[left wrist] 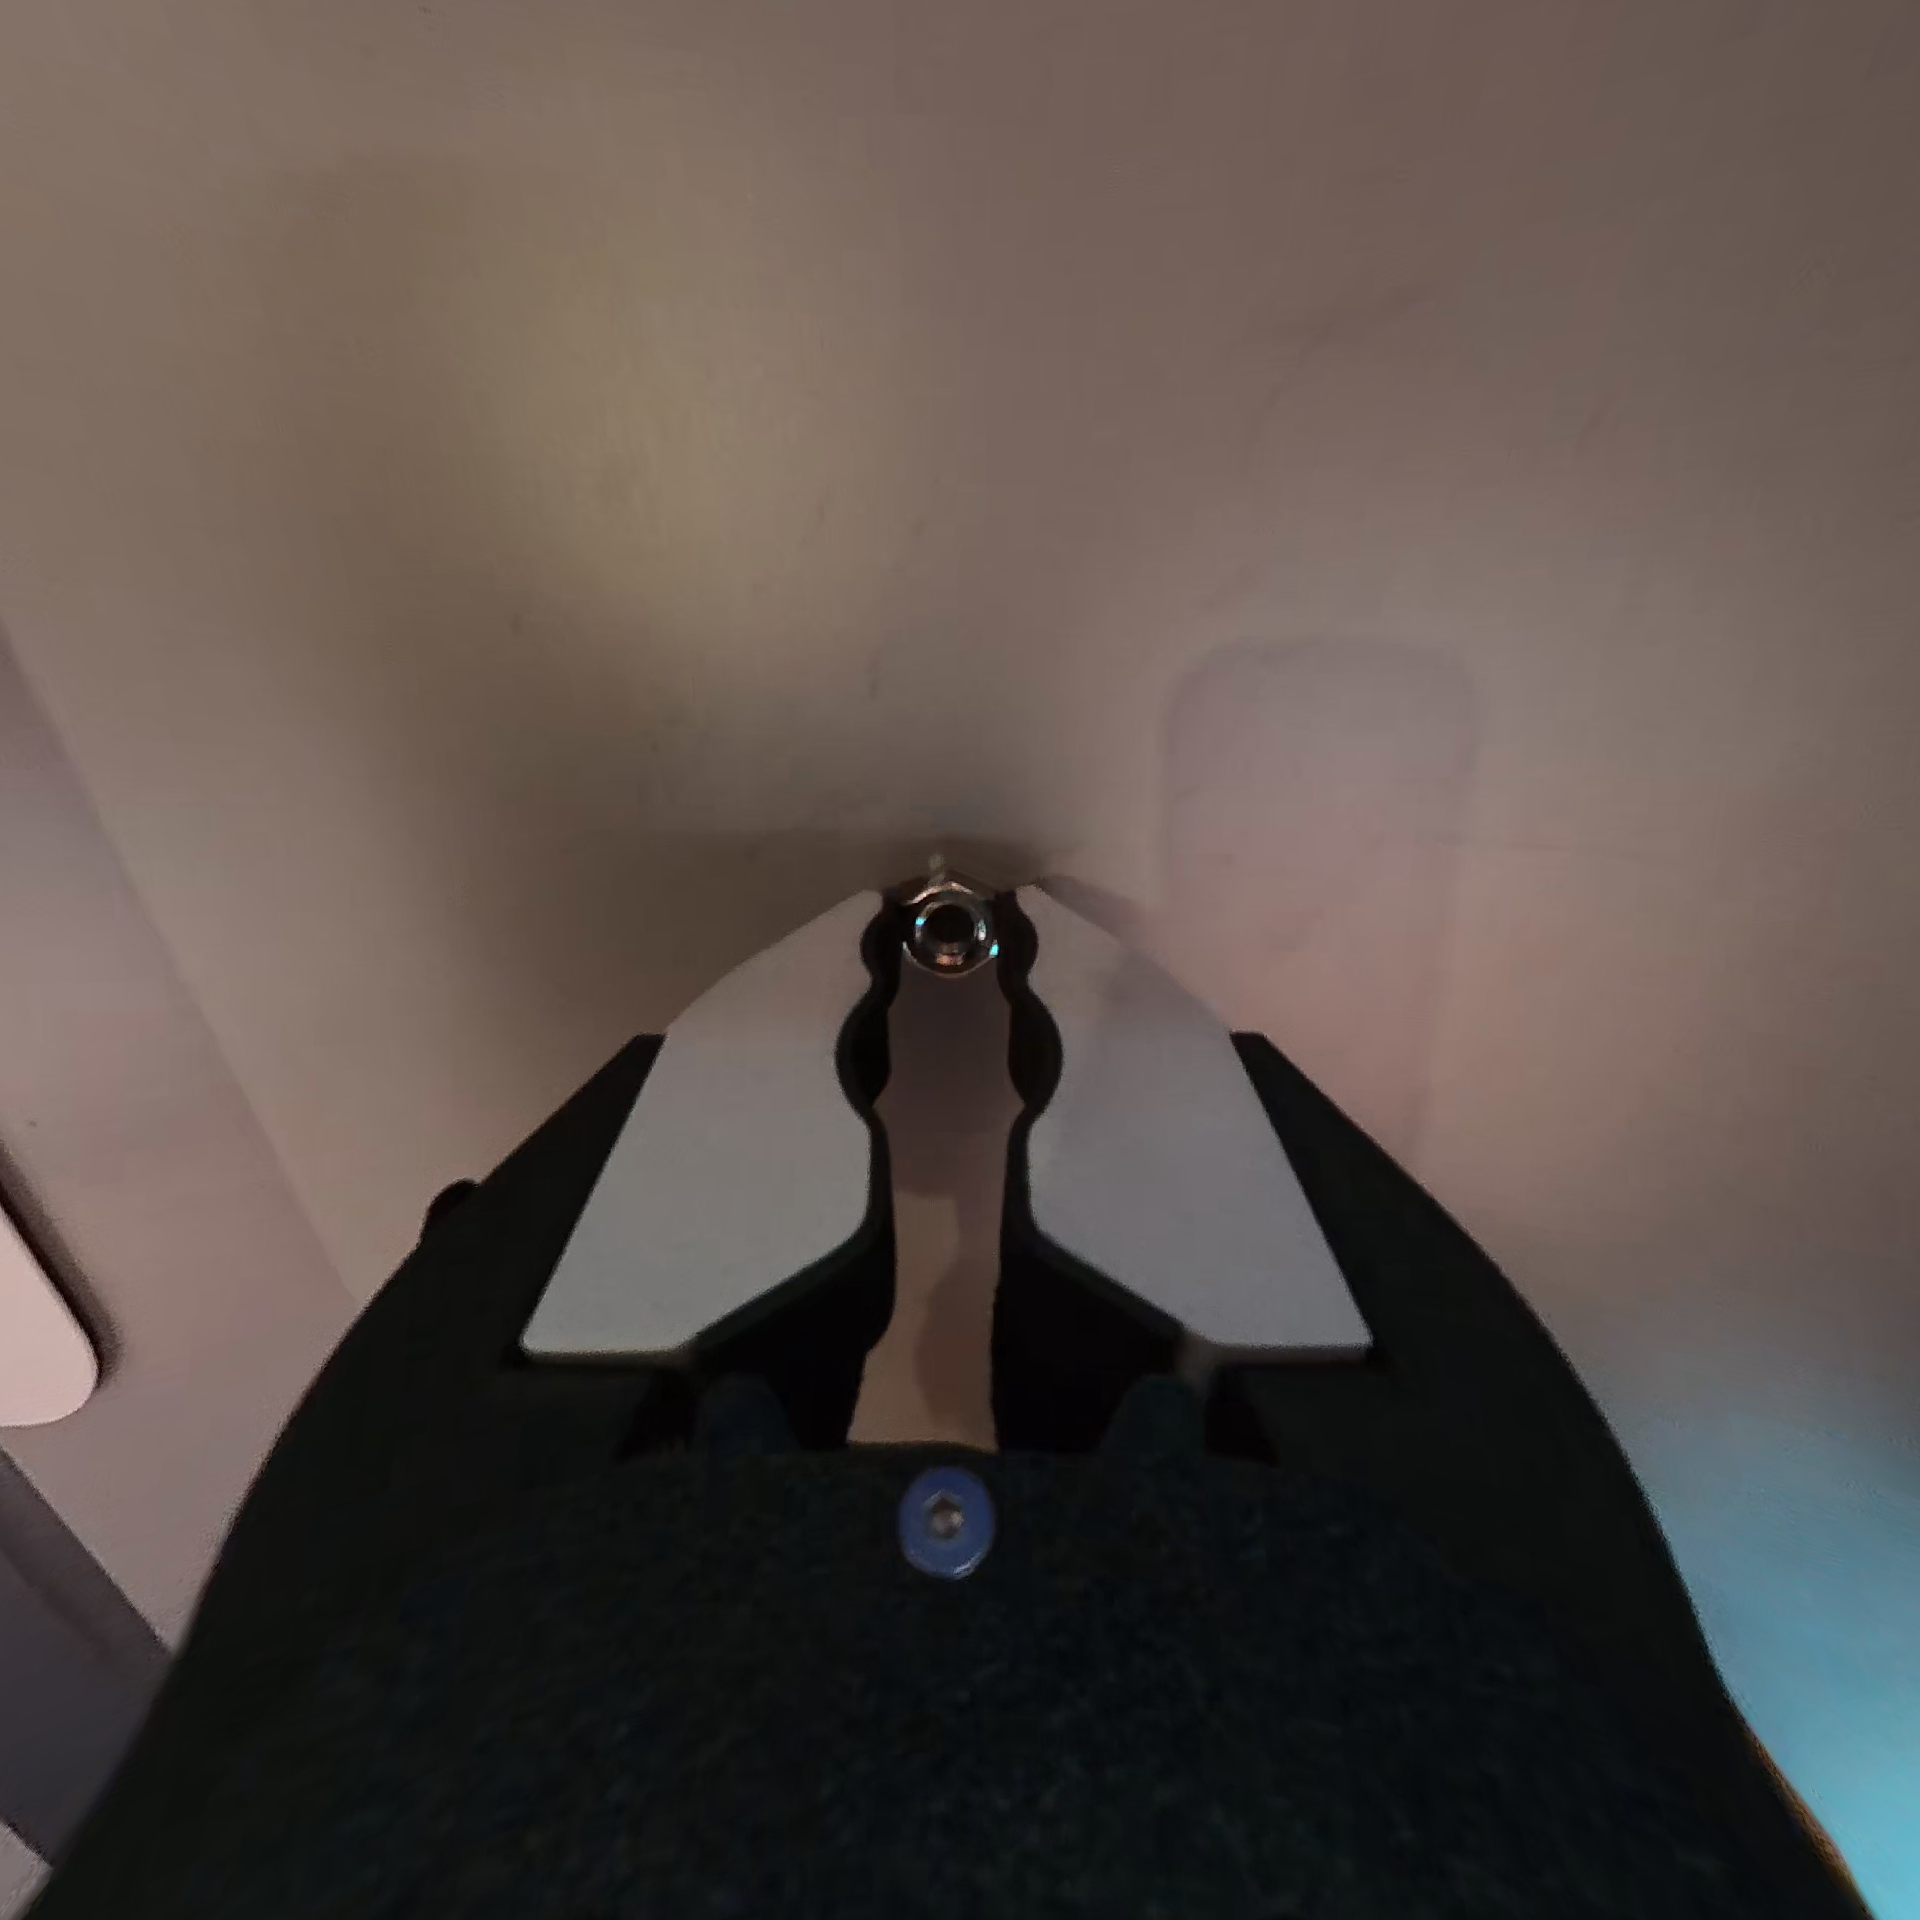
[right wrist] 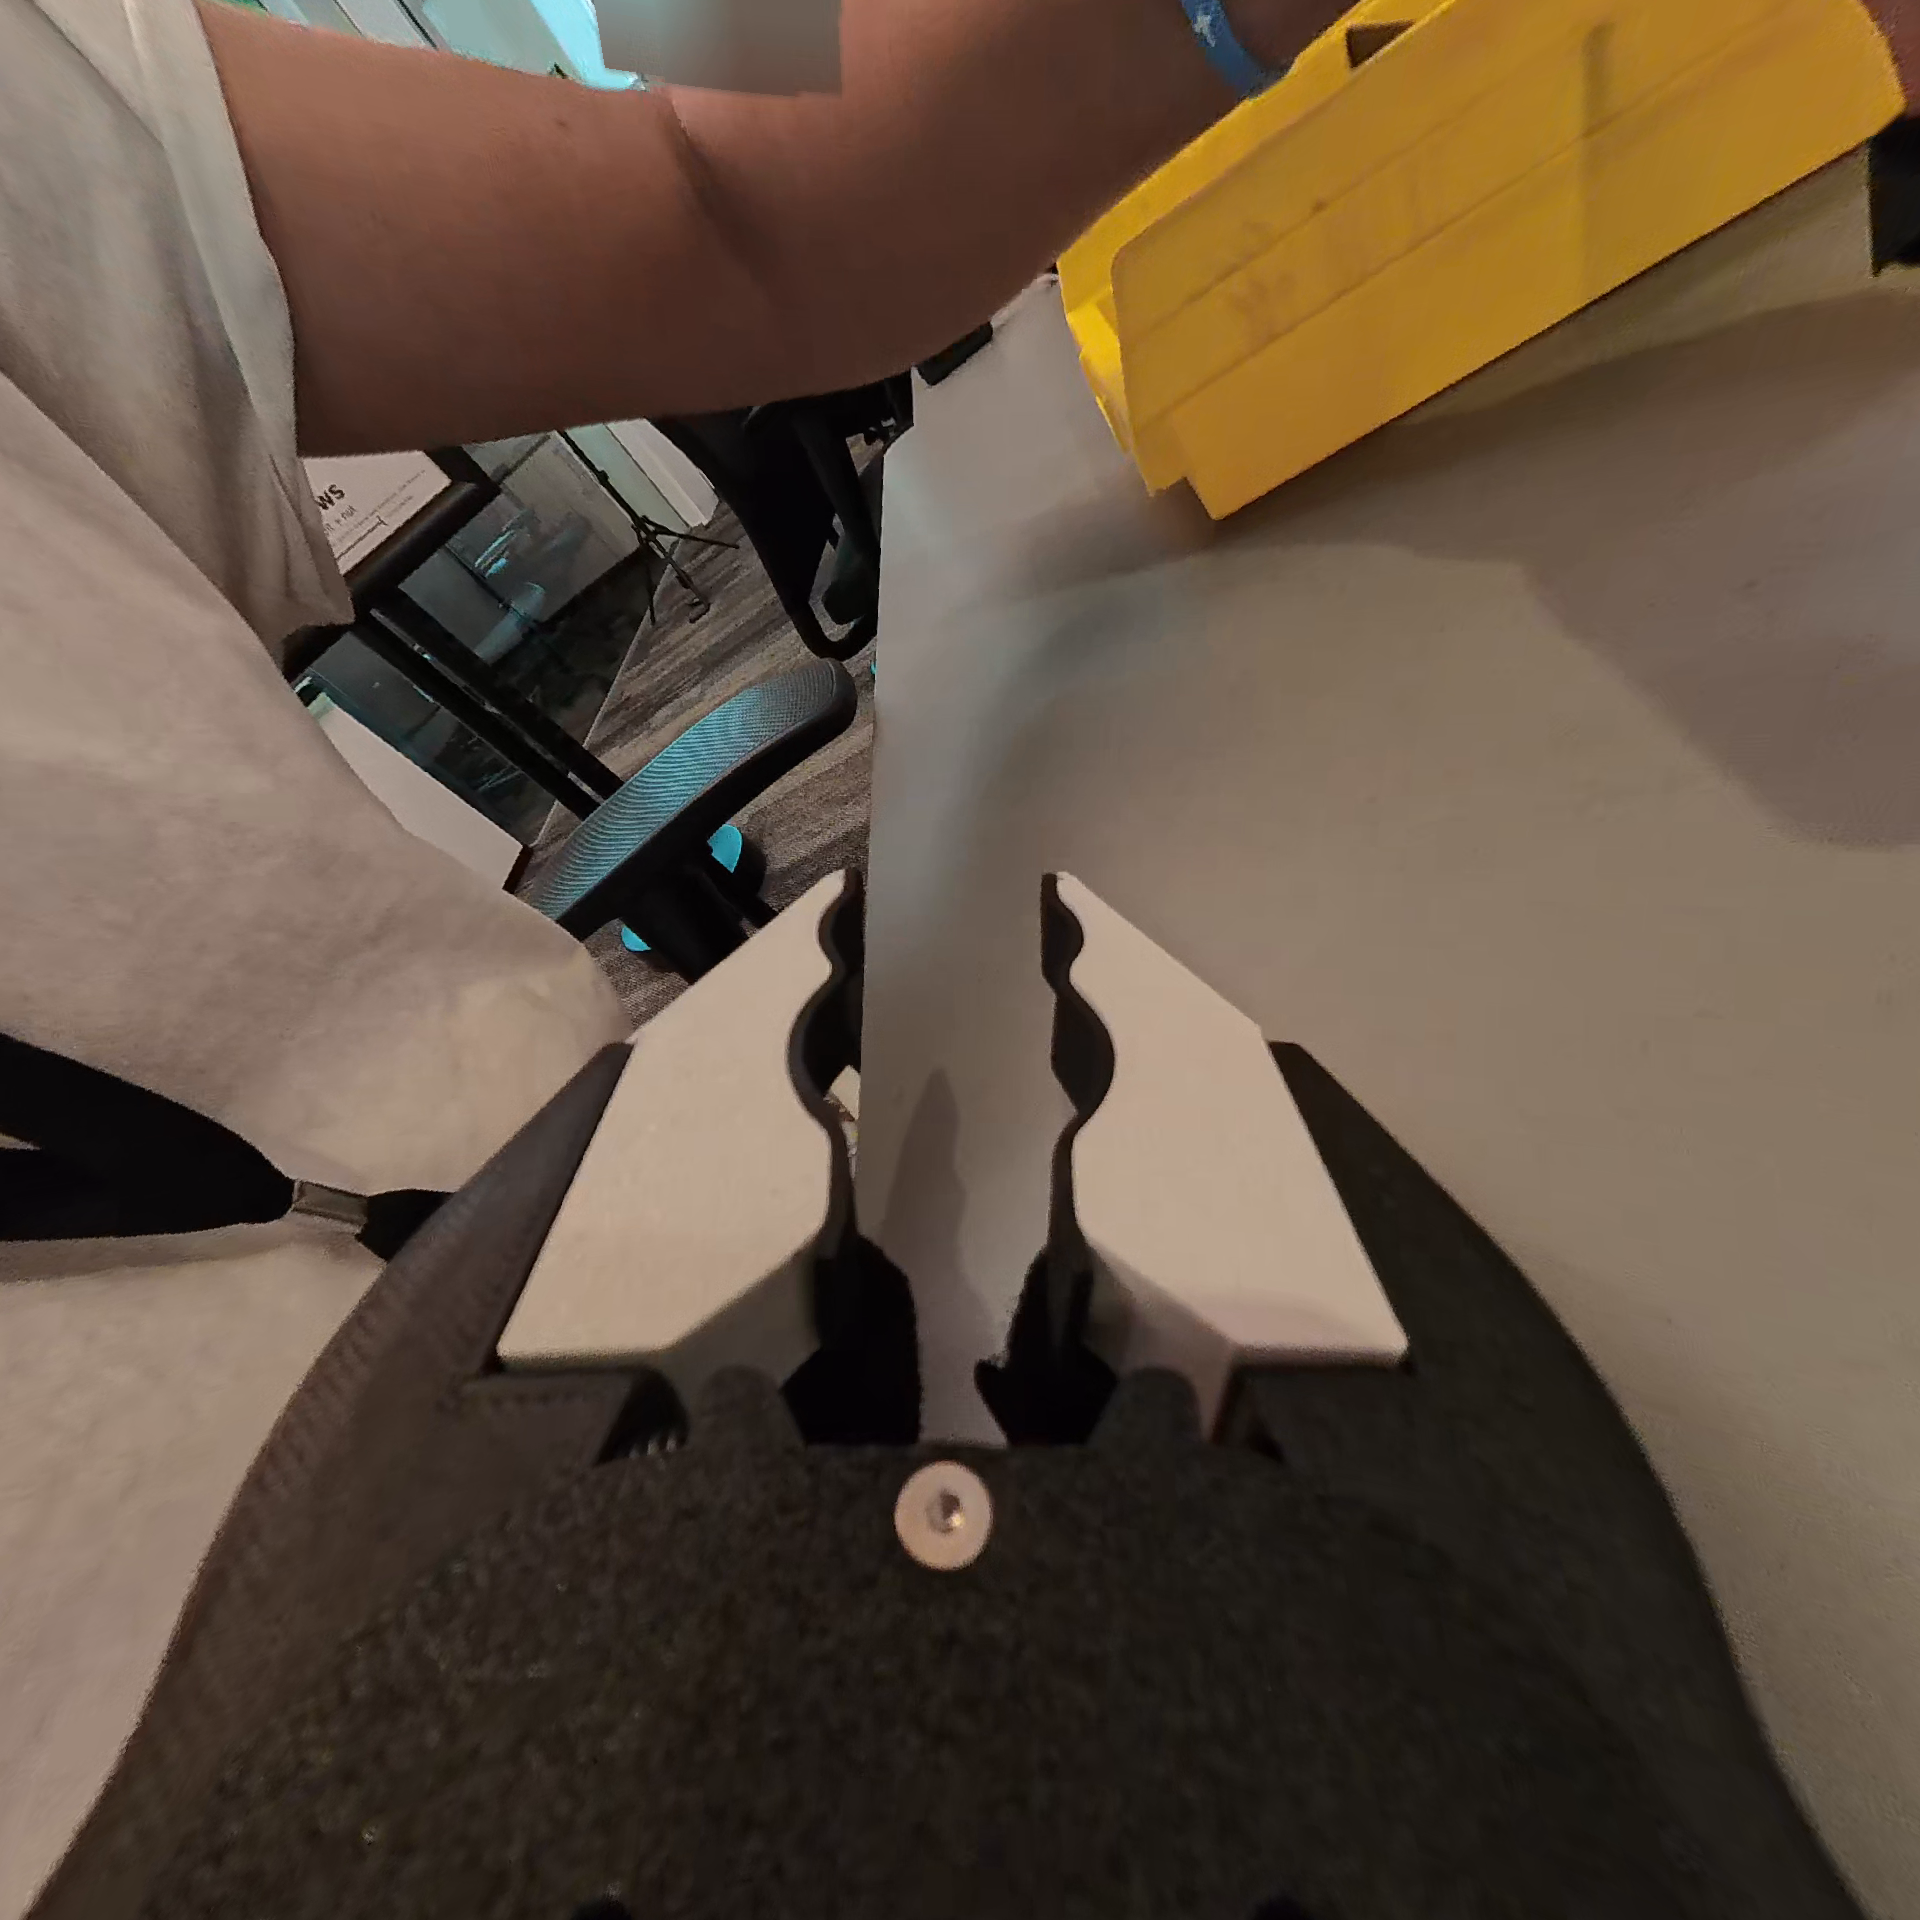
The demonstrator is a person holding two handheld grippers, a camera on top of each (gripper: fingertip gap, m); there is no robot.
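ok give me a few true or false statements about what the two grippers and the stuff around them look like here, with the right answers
1. The left gripper has a small shiny metal nut clamped between its fingertips. True.
2. The right gripper grips a yellow bin. False: its jaws stand apart with nothing between them, and the yellow bin sits farther off on the table.
3. The right gripper's fingertips lie over the near edge of the table. True.
4. A red stool stands on the floor beyond the table edge. False: it is an office chair with a dark mesh seat.
5. A person's bare forearm reaches across above the table toward the bin. True.
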